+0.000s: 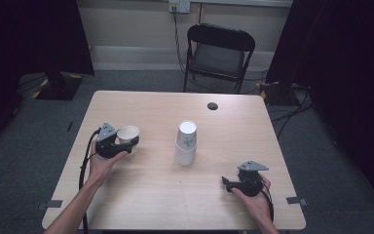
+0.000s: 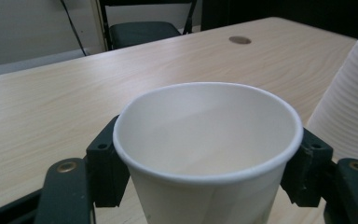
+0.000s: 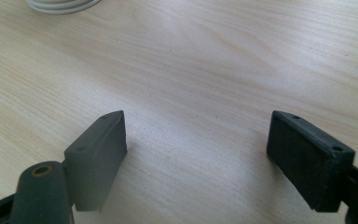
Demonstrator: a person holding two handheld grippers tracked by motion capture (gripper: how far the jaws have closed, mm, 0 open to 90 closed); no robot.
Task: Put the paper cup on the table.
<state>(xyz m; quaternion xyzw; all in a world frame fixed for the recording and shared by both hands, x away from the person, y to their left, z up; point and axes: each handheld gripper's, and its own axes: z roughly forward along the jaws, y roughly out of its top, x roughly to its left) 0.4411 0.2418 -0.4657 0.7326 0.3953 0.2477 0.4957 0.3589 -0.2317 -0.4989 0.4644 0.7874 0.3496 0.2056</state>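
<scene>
Count taken: one paper cup (image 1: 128,133) upright in the left gripper (image 1: 126,141), clenched on its sides below the rim, over the left part of the counter (image 1: 141,195). One stack of cups (image 1: 186,143) stood upside down near the middle. Right gripper (image 1: 230,184) lay released, jaws wide apart with nothing between them, low over the counter's near right. One chair (image 1: 219,53) stood beyond.

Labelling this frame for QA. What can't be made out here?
- Paper cup base: cut off by the bottom edge of the left gripper view, whose left gripper holds it.
- Number of cups in the stack: too small in the high view, cut off at the right edge of the left gripper view.
- Stack print: too small in the high view.
- Right gripper: open, nothing between its jaws.
</scene>
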